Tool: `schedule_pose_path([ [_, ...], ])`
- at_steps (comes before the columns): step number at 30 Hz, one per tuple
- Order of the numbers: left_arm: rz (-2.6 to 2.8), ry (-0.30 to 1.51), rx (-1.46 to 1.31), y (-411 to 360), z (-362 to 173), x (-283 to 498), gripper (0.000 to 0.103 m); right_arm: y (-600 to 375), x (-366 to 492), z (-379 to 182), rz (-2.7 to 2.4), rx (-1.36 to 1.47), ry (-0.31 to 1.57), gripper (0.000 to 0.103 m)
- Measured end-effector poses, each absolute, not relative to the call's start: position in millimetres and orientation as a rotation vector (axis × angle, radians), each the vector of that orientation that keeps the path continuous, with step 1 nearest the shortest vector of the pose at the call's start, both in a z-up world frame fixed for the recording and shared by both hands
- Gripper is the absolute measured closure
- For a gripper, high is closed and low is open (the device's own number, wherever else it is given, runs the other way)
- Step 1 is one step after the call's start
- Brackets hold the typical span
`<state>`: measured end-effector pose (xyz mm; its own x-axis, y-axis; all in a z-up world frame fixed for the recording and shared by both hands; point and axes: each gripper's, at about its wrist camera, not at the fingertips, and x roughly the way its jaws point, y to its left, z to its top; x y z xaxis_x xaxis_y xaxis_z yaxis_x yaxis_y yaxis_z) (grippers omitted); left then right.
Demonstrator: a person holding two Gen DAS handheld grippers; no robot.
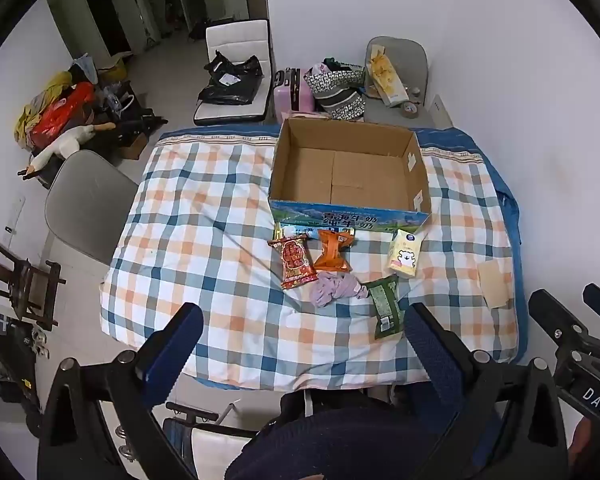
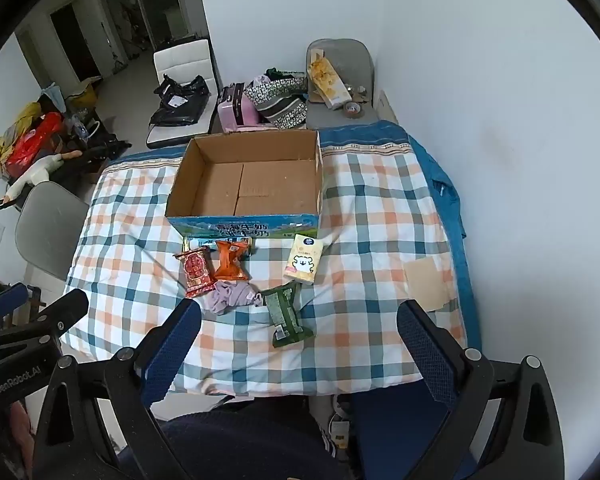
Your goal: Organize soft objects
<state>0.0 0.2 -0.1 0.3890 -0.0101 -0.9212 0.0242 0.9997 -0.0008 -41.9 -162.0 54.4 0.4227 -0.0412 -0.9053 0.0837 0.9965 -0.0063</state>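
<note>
An empty open cardboard box (image 1: 348, 176) (image 2: 246, 184) stands on the checked cloth. In front of it lie a red snack packet (image 1: 296, 262) (image 2: 196, 270), an orange packet (image 1: 332, 254) (image 2: 230, 262), a cream tissue pack (image 1: 405, 253) (image 2: 304, 258), a lilac cloth (image 1: 332, 290) (image 2: 230, 296) and a green packet (image 1: 386, 306) (image 2: 286, 314). A further packet is partly hidden behind the red and orange ones. My left gripper (image 1: 304, 320) and my right gripper (image 2: 300, 316) are open and empty, held above the table's near edge, short of the objects.
A beige card (image 1: 494, 284) (image 2: 426, 280) lies at the table's right, near the white wall. Grey chairs stand at the left (image 1: 88, 204) and behind the table (image 2: 340, 80). A pink suitcase (image 1: 294, 90), bags and floor clutter lie beyond the far edge.
</note>
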Motion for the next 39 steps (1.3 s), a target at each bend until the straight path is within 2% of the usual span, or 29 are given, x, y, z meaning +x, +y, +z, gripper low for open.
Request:
schedule_pose_path([
  [10, -0.019, 1.155, 0.016, 2, -2, 1, 0.0, -165, -44, 65, -0.075, 0.037, 1.1, 0.003],
  [18, -0.013, 1.125, 0.013, 1, 24, 4, 0.0, -166, -45, 68, -0.077, 0.041, 1.092, 0.003],
  [39, -0.011, 1.108, 0.003, 2, 22, -3, 0.0, -174, -49, 81, -0.078, 0.043, 1.082, 0.003],
])
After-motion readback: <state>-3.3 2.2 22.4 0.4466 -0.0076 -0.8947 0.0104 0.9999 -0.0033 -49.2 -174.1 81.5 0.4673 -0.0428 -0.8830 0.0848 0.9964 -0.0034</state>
